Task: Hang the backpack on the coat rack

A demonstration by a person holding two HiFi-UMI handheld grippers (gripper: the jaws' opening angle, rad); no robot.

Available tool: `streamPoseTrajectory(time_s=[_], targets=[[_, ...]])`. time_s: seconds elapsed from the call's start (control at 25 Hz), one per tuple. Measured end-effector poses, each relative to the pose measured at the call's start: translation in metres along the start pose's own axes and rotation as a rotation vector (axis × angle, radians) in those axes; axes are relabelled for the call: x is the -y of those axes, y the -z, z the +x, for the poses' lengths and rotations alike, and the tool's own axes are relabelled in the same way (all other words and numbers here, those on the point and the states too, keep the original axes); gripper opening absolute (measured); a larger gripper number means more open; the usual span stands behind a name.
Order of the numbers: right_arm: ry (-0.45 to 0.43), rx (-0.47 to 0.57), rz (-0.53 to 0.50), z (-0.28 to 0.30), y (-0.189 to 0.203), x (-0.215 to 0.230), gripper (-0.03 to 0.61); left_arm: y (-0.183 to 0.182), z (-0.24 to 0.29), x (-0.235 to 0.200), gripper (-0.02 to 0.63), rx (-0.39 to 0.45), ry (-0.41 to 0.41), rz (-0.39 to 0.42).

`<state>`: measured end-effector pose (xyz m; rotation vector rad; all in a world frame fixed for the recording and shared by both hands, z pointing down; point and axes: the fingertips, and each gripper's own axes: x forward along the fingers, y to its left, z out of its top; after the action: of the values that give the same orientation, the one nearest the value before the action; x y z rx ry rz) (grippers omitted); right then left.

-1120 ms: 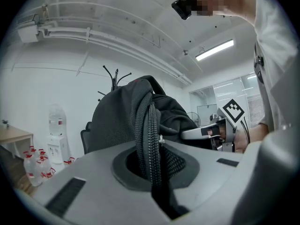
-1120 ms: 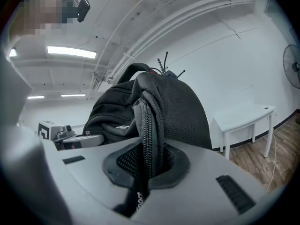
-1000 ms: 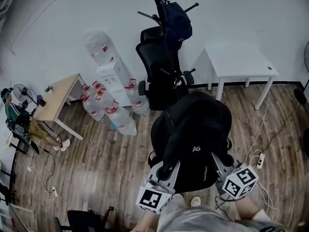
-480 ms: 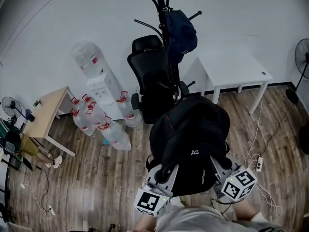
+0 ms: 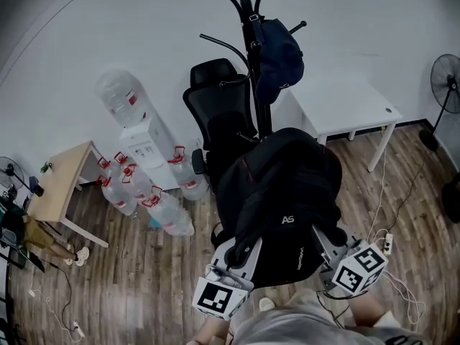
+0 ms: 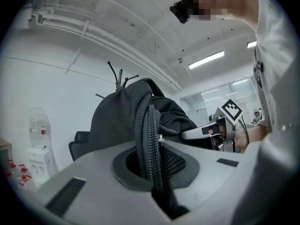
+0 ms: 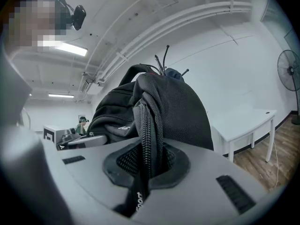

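Observation:
A black backpack hangs between my two grippers in the head view, carried above the wooden floor. My left gripper is shut on a padded strap at the pack's lower left, and in the left gripper view the strap runs down between the jaws. My right gripper is shut on the strap at the lower right. The black coat rack stands just beyond the pack against the white wall, with a dark blue bag hanging on it. Its hooks show above the pack.
A black office chair stands at the foot of the rack. A white table is to its right, a fan at the far right. A water dispenser with several bottles and a wooden table are left. Cables lie on the floor.
Both grippers have carried the backpack closer to the coat rack, which now looms larger above the pack. The wooden table has slid toward the left edge. Both grips are unchanged.

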<state>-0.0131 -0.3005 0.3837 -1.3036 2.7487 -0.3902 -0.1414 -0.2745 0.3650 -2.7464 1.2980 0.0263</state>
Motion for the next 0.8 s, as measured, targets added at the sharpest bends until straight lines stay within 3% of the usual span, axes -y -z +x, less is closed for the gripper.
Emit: streamPoseTrajectory(time_s=[0.32,0.8], targets=[[-0.031,0.019,-0.007,0.03,-0.03,0.011,0.029,-0.02,0.026,-0.032,0.026,0.001,-0.026,0.025],[-0.031,0.004,-0.047,0.079,-0.092,0.034,0.029,-0.06,0.075,-0.079,0.028,-0.028,-0.145,-0.011]])
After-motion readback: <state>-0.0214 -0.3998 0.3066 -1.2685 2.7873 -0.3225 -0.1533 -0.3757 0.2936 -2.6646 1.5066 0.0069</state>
